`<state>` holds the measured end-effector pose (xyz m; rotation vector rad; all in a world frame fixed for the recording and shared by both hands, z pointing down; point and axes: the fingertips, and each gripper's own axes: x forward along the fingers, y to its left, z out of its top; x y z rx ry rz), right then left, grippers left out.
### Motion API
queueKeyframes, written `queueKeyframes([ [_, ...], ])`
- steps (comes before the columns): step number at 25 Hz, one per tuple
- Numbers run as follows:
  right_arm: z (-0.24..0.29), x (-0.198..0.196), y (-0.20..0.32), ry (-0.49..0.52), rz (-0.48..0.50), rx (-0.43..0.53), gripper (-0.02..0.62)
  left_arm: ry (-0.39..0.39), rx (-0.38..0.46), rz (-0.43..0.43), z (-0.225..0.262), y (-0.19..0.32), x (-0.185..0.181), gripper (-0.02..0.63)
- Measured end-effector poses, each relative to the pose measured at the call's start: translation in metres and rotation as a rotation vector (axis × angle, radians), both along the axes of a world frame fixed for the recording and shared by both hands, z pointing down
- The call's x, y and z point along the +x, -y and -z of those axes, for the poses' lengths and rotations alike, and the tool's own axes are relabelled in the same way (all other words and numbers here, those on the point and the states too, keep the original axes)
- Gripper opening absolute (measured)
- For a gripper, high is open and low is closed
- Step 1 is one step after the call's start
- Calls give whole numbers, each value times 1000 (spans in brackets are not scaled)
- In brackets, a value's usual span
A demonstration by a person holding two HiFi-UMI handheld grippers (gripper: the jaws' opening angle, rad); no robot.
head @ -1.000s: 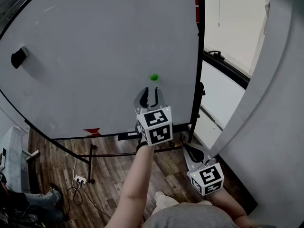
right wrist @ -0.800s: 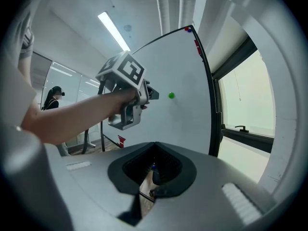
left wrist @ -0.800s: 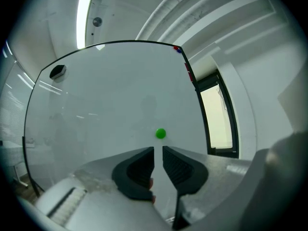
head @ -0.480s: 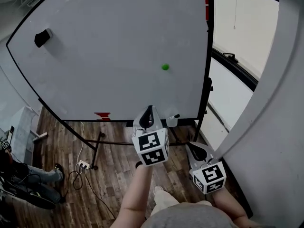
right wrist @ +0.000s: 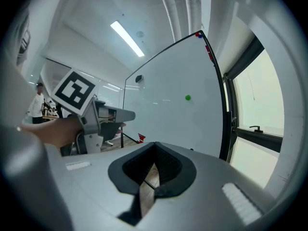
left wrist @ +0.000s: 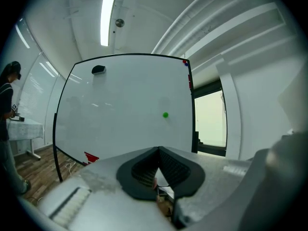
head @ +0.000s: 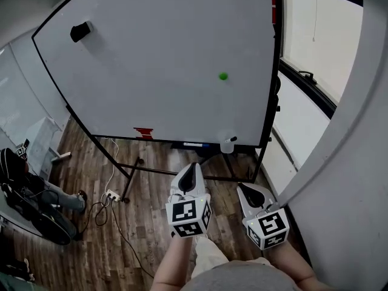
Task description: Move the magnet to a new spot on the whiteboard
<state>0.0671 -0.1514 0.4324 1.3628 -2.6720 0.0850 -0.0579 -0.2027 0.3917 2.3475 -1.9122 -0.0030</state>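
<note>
The whiteboard (head: 157, 59) stands on its frame over the wood floor (head: 139, 205). More of it shows than a second ago, and its lower edge is now well up the head view. The left gripper (head: 193, 170) was then raised to the board just under the magnet, jaws apart. Now it hangs low and well clear of the board, beside the right gripper (head: 247, 191). Its jaws are pressed together with nothing between them, and the right's jaws are likewise together and empty. A black eraser (head: 80, 31) clings near the board's upper left. The green magnet (head: 224, 76) sits alone on the board's right half.
</note>
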Motion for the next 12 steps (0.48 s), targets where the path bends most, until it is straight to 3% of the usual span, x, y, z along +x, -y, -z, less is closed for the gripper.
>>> queueKeyframes([
  [12, -17, 1, -69, -5, 49, -22, 2, -48, -56, 1, -51, -114, -10, 5],
])
